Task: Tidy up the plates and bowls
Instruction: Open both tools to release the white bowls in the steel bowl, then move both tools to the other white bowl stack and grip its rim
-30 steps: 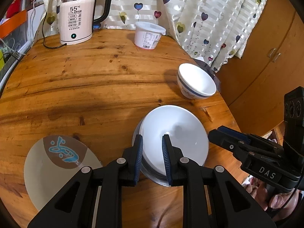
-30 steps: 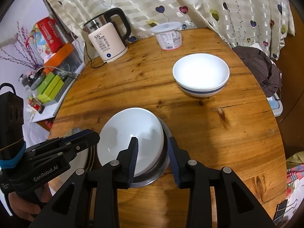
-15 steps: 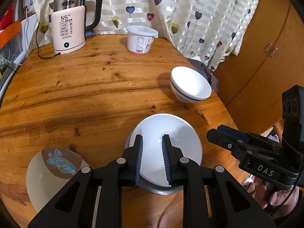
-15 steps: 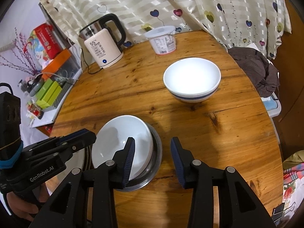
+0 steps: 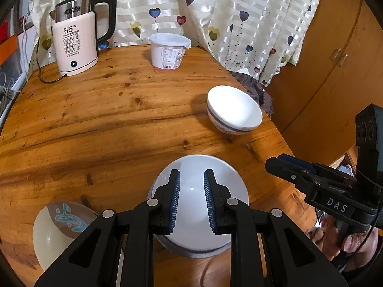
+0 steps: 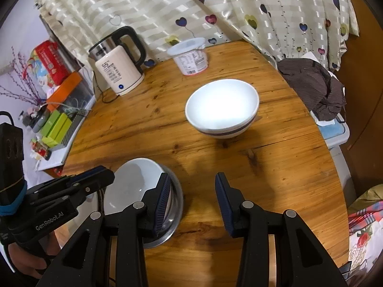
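The white bowl (image 5: 198, 205) sits nested in a steel dish (image 6: 176, 205) near the front edge of the round wooden table (image 5: 100, 119), and serves here as the landmark.

The left gripper (image 5: 190, 179) hovers right above the bowl, pointing down at its inside. Its jaws stand a narrow gap apart with only the bowl's white inside showing between the blue pads; they clamp nothing. In the right wrist view the left gripper comes in from the left of the bowl, over its rim.

The right gripper (image 6: 192, 181) is to the right of the bowl. Its jaws stand apart and empty, with bare table between them. Its left finger (image 6: 162, 203) overlaps the right edge of the steel dish in the picture; whether it touches the dish cannot be told. A hand (image 5: 356, 244) holds that gripper's handle, low and to the right of the bowl.

A second bowl (image 6: 222, 107), white with a dark band round the outside, stands beyond the bowl and to its right, near the table's far right edge and well apart from both grippers. A plate (image 5: 59, 229) with a blue design on a brown patch lies just left of the bowl, at the front edge.

Far beyond the bowl, by the heart-patterned curtain (image 5: 239, 19), stand a kettle (image 5: 76, 38) to the left and a lidded tub (image 5: 168, 51) to its right. A dark cloth (image 6: 313, 86) lies off the table past the banded bowl.
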